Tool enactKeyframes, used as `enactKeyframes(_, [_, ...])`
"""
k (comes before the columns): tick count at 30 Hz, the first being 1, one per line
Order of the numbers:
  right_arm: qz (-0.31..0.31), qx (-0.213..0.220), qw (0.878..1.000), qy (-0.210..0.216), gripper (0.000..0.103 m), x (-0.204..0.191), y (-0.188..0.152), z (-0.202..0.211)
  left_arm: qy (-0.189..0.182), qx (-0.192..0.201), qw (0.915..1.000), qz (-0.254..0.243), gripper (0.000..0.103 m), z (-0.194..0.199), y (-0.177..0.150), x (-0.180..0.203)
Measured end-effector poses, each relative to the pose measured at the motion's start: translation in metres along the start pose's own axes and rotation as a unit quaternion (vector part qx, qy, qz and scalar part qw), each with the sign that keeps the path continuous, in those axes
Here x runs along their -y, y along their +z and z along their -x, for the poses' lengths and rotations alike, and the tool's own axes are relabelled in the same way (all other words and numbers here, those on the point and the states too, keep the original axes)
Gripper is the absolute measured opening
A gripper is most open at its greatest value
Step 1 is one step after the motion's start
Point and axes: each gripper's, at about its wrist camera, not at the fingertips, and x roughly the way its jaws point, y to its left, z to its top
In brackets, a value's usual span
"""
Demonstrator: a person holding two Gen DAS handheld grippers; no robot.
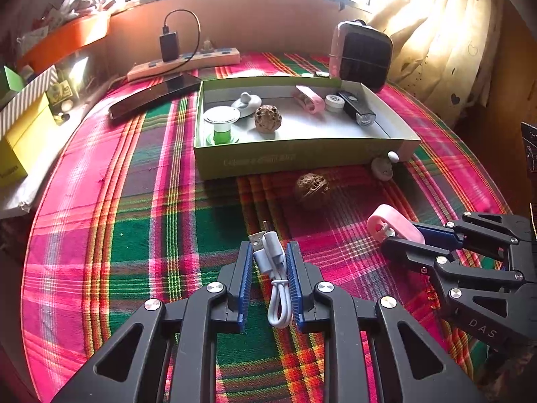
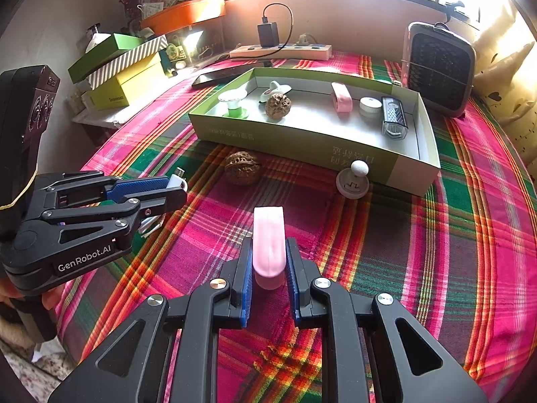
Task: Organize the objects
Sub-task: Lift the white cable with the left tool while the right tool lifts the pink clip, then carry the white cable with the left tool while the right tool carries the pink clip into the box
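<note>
Left hand-held gripper (image 1: 268,262) clamps grey cable (image 1: 273,268); right hand-held gripper (image 2: 268,262) clamps pink clip (image 2: 268,241)

On the surface (image 1: 100,235), a box (image 1: 302,158) holds a walnut (image 1: 267,118). Before the box lie another walnut (image 1: 311,186) and a knob (image 1: 382,167) to its right; behind it, a power strip (image 1: 184,63) at left and a fan (image 1: 360,55) at right.

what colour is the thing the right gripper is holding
Pale pink: the pink clip in the right gripper, clearest in the right wrist view.
</note>
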Motion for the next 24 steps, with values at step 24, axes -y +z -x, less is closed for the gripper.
enactKeyframes(24, [-0.007,0.037,0.999,-0.01,0.019,0.013,0.044,0.013,-0.028,0.025,0.9993,0.004,0.019,0.01,0.044,-0.003])
